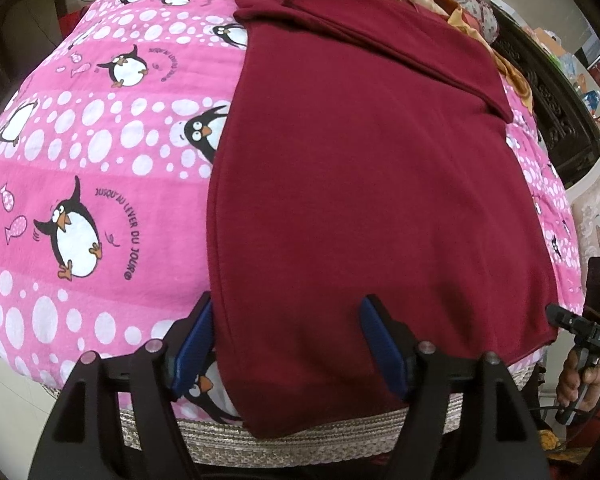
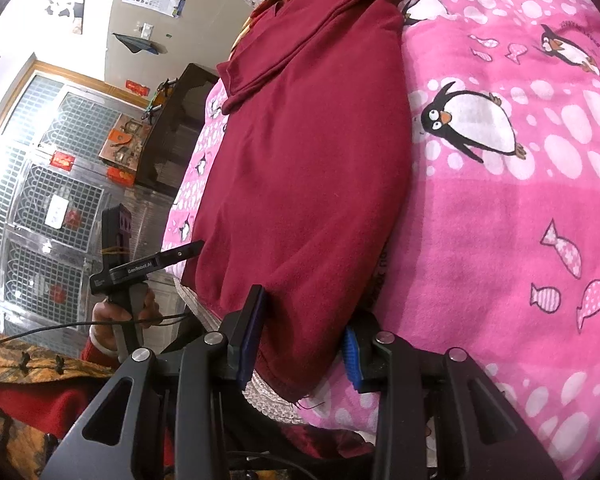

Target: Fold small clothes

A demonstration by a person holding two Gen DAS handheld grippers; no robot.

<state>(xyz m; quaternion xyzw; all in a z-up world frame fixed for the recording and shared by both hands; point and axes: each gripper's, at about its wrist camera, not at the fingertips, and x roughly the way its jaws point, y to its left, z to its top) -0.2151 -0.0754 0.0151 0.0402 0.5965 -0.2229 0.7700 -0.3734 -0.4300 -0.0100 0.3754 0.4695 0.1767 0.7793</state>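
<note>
Bed, pink penguin blanket point(image 1: 100, 152): maroon garment point(image 1: 360, 184) lies lengthwise away from the near edge, hem overhanging, far end partly hidden. Left gripper point(image 1: 288, 344) and right gripper point(image 2: 304, 328): jaws apart, straddling hem.

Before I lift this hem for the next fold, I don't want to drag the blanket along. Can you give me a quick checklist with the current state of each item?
1. Red garment lies flat on the pink blanket: ok.
2. Sleeve already folded in across the top: ok.
3. Left tongs straddle the near left hem corner: ok.
4. Right tongs straddle the other hem corner: ok.
5. Pads pressing on the cloth: not ok for the left; cannot tell for the right.
6. Blanket clear of the pads: cannot tell.
</note>
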